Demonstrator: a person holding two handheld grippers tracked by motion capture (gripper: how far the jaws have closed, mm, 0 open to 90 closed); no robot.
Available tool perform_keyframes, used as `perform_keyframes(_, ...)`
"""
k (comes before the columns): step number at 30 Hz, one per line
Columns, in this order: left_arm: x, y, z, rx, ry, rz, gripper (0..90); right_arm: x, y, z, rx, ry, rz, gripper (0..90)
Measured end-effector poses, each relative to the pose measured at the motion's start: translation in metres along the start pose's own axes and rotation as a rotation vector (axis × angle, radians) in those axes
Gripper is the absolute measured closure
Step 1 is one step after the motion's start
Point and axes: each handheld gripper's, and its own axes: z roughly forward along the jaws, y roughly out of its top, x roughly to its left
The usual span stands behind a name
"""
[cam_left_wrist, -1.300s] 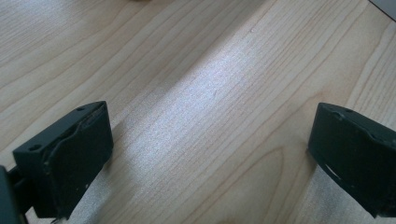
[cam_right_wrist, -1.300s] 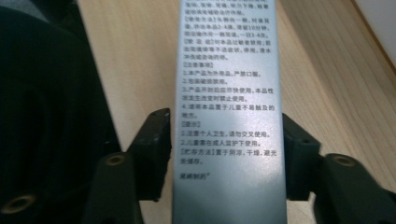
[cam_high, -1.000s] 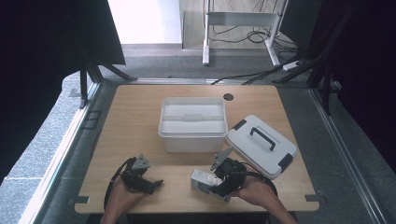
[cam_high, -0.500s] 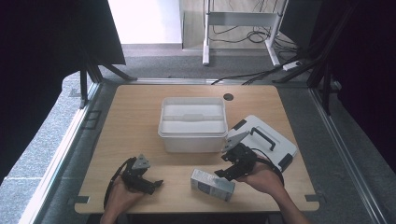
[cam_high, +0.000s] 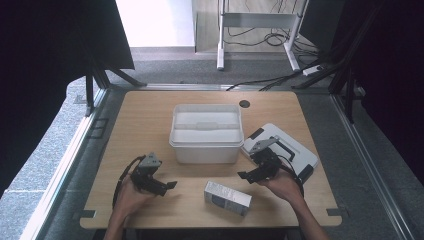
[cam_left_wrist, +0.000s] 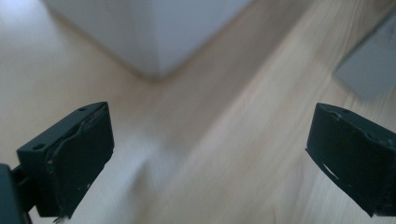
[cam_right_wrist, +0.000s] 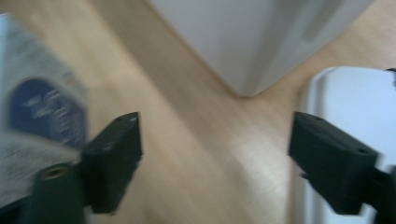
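Observation:
A small white carton with a blue label (cam_high: 227, 197) lies on the wooden table (cam_high: 150, 125) near its front edge; it shows blurred in the right gripper view as the carton (cam_right_wrist: 37, 121) at the left. My right gripper (cam_high: 248, 175) hovers just right of it, beside the white lid (cam_high: 282, 150). Its jaws have just been opening and stand open with bare table between them (cam_right_wrist: 215, 149). My left gripper (cam_high: 166, 185) is left of the carton, open over bare wood (cam_left_wrist: 210, 140). A grey shape, probably the carton (cam_left_wrist: 369, 74), lies ahead of it.
An open white plastic bin (cam_high: 206, 131) stands mid-table behind both grippers; its corner shows as the bin (cam_left_wrist: 154, 37) and the bin (cam_right_wrist: 247, 46). The lid with a black handle lies to the right, seen as the lid (cam_right_wrist: 350, 93). Dark frame legs and cables lie beyond the table.
My right gripper has let go of the carton, opened wider and moved right toward the lid. The carton stays on the table. My left gripper has risen slightly.

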Motion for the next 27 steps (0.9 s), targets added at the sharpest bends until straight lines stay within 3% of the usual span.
perform_keyframes(3,0.006,0.02,0.002,0.015,0.006,0.031,0.0,-0.008,0.003,0.008,-0.055,-0.019,0.019,10.2)
perform_keyframes(6,0.014,0.038,0.006,0.02,0.008,0.047,0.0,-0.014,0.009,0.014,-0.077,-0.018,0.019,1.8)
perform_keyframes(13,0.03,0.064,0.015,0.019,-0.008,0.054,0.8,-0.021,0.032,0.03,-0.138,0.006,0.013,1.2)
perform_keyframes(19,0.029,0.07,0.019,0.033,0.0,0.085,2.0,-0.022,0.036,0.035,-0.155,-0.022,0.02,11.6)
perform_keyframes(27,0.015,0.062,0.012,0.031,-0.004,0.105,1.8,-0.013,0.026,0.023,-0.179,0.006,0.013,12.5)
